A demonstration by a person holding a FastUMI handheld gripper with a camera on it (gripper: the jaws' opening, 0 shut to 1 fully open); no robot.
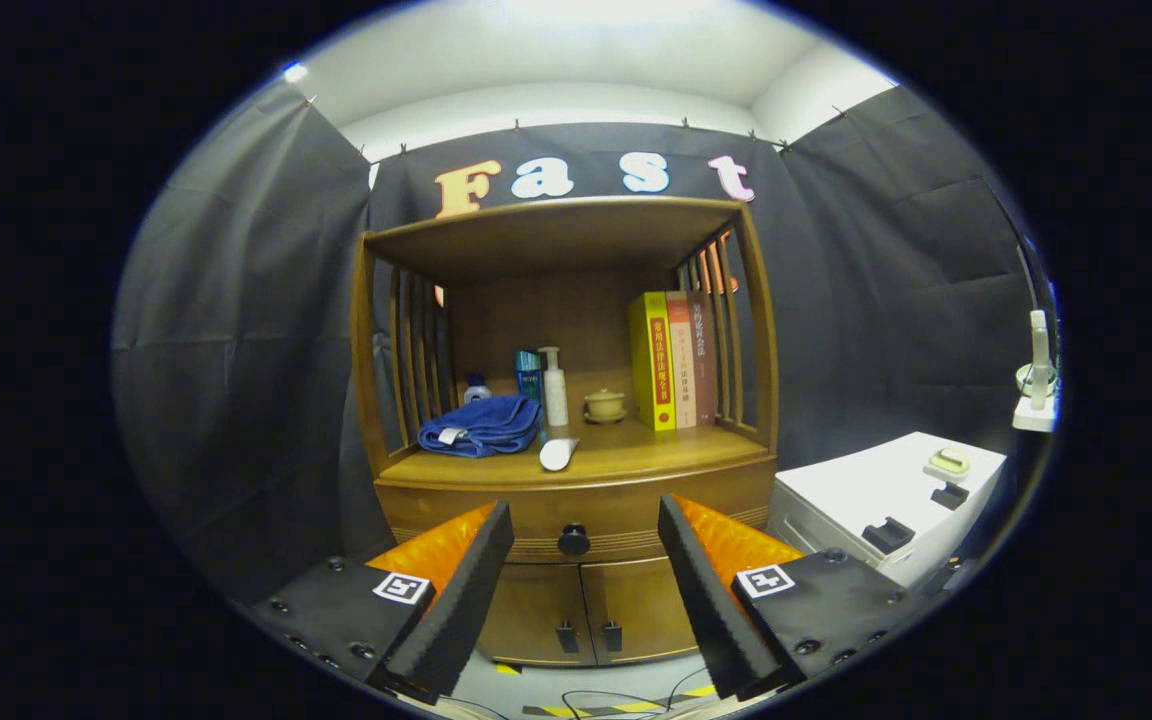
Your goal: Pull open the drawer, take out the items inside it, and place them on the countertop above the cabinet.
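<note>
Gripper view: gripper (pixel 584 560) fingers spread wide apart, holding nothing. Beyond them, a wooden cabinet's drawer (pixel 576 515) sits closed, its round knob (pixel 573 540) between the fingers.

Black cloth walls (pixel 236 330) hang on three sides of a booth, pinned along the top. Above them runs a pale wall and ceiling (pixel 576 50), brightly lit overhead. A wooden cabinet (pixel 756 330) stands against the far wall. To its right sits a white box (pixel 866 490). Near, cables and striped tape (pixel 636 707) lie on a grey floor (pixel 496 690).
</note>
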